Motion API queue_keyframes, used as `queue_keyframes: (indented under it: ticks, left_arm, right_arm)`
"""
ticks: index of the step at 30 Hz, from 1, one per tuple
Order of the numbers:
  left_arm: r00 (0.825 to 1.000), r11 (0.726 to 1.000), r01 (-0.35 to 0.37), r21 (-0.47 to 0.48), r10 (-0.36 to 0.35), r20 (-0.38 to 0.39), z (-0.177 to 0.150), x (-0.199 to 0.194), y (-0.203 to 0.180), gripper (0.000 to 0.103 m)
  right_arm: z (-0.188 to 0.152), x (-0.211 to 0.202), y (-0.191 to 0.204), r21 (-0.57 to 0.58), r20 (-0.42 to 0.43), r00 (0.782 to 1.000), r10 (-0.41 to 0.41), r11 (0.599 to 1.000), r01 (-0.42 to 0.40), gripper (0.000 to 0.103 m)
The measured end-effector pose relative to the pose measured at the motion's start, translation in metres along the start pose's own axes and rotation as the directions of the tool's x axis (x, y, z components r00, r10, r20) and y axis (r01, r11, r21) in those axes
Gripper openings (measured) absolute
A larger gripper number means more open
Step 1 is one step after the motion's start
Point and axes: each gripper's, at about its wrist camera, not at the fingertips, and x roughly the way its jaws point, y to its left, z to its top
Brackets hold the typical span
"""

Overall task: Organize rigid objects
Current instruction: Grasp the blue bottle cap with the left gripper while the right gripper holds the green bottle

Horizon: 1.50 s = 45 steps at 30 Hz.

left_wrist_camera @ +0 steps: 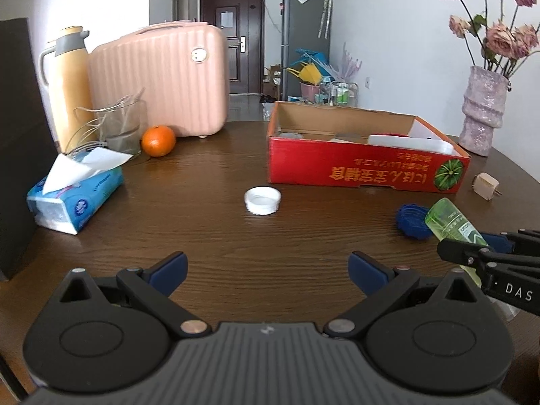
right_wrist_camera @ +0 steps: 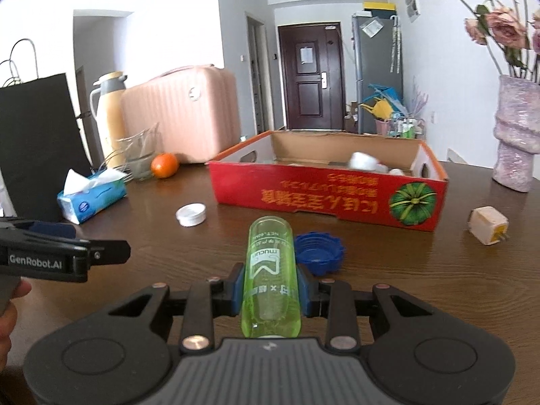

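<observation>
Here, on the left, the left gripper (left_wrist_camera: pixel 266 270) hangs over the dark wooden table (left_wrist_camera: pixel 219 236) with its blue-padded fingers spread wide and holding nothing; the round white plastic lid (left_wrist_camera: pixel 262 200) lies ahead of it. Further right, the right gripper (right_wrist_camera: pixel 270 292) has its fingers closed on the transparent green plastic bottle (right_wrist_camera: pixel 270 270), just beside the blue scalloped plastic lid (right_wrist_camera: pixel 319 256). I think the bottle should be carried level over the front wall of the red cardboard box (right_wrist_camera: pixel 324 199) and released low inside.
</observation>
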Motion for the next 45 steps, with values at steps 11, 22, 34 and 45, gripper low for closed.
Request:
queue_keyframes:
  ticks: [11,22,34,45]
  left_arm:
    - [0.998,0.998,0.041,0.038,-0.040,-0.040,0.015,0.027,-0.056,0.103]
    - [0.994,0.993,0.085,0.078,-0.079,-0.076,0.024,0.059,-0.115,0.103]
    - [0.990,0.993,0.091,0.075,-0.082,-0.116,0.031,0.093,-0.145,0.103]
    - [0.989,0.992,0.087,0.088,-0.076,-0.127,0.032,0.116,-0.155,0.103]
  right_arm:
    - [0.000,-0.012,-0.047,0.048,0.029,0.997,-0.074,0.996,0.072,0.030]
    - [-0.001,-0.015,-0.087,0.093,0.031,0.988,-0.150,0.985,0.147,0.030]
    - [-0.001,-0.013,-0.109,0.137,0.022,0.977,-0.210,0.969,0.205,0.031]
    - [-0.005,-0.002,-0.114,0.149,-0.011,0.969,-0.247,0.958,0.246,0.030]
